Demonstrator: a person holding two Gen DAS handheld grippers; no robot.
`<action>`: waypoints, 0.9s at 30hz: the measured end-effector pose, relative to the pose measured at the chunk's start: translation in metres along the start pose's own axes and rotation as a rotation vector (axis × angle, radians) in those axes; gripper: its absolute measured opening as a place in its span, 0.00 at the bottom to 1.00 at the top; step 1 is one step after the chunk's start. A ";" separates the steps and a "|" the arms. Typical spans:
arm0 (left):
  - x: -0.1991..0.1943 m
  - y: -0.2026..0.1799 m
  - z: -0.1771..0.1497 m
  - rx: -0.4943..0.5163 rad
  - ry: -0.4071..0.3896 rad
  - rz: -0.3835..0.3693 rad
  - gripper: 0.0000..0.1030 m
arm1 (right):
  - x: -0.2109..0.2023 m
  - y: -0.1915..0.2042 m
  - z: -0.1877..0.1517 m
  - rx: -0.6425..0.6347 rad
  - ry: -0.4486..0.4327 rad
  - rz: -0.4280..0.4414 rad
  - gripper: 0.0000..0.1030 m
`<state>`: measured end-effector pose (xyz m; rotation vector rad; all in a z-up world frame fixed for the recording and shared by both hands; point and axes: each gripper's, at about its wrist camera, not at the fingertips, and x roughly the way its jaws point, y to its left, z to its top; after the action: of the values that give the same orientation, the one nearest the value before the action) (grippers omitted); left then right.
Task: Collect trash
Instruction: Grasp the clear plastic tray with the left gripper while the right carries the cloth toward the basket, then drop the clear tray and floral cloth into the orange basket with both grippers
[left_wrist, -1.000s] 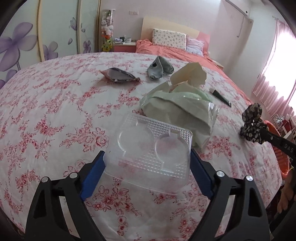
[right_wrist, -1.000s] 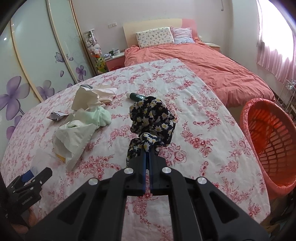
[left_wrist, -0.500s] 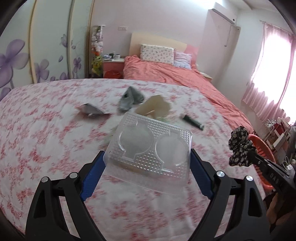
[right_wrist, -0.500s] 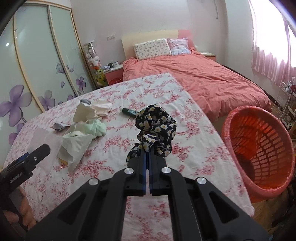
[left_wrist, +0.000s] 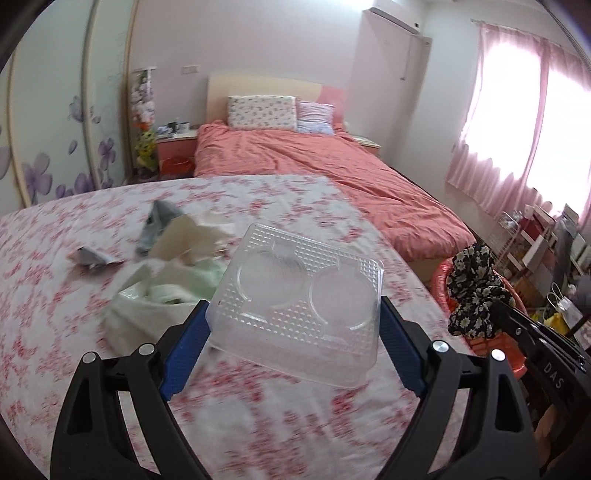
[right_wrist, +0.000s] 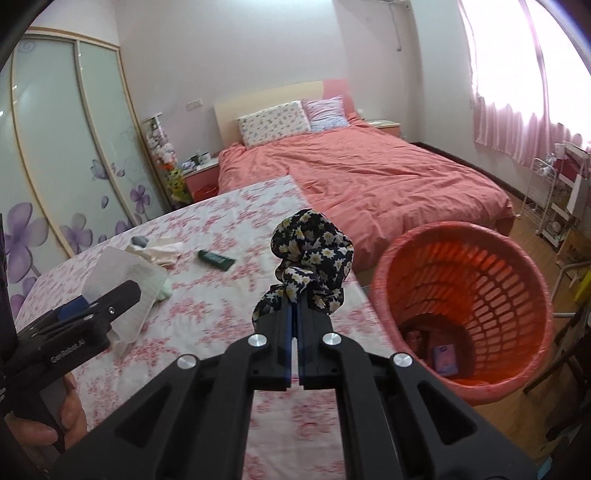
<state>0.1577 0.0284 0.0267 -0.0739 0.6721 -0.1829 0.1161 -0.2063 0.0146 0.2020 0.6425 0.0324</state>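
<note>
Left tool (left_wrist: 295, 328) clamps the clear plastic tray (left_wrist: 299, 299), center frame; right tool (right_wrist: 294, 314) pinches floral cloth (right_wrist: 312, 266) near the red basket (right_wrist: 461, 306), lower right, likely for dropping.

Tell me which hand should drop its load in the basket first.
Right. The right gripper, shut on the floral cloth, sits just beside the orange basket. The left gripper holds the clear tray over the floral bedspread, farther from the basket.

Basket (right_wrist: 461, 302) right of table (right_wrist: 221, 295); bed (right_wrist: 369, 177) behind
</note>
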 end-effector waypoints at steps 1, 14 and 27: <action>0.003 -0.007 0.001 0.010 0.000 -0.007 0.85 | -0.001 -0.004 0.000 0.004 -0.002 -0.005 0.03; 0.032 -0.076 0.005 0.095 0.018 -0.095 0.85 | -0.016 -0.069 0.003 0.089 -0.045 -0.087 0.03; 0.050 -0.145 0.001 0.173 0.018 -0.244 0.85 | -0.024 -0.134 0.002 0.174 -0.085 -0.155 0.03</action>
<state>0.1756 -0.1239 0.0158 0.0121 0.6623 -0.4764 0.0939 -0.3402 0.0038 0.3195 0.5751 -0.1812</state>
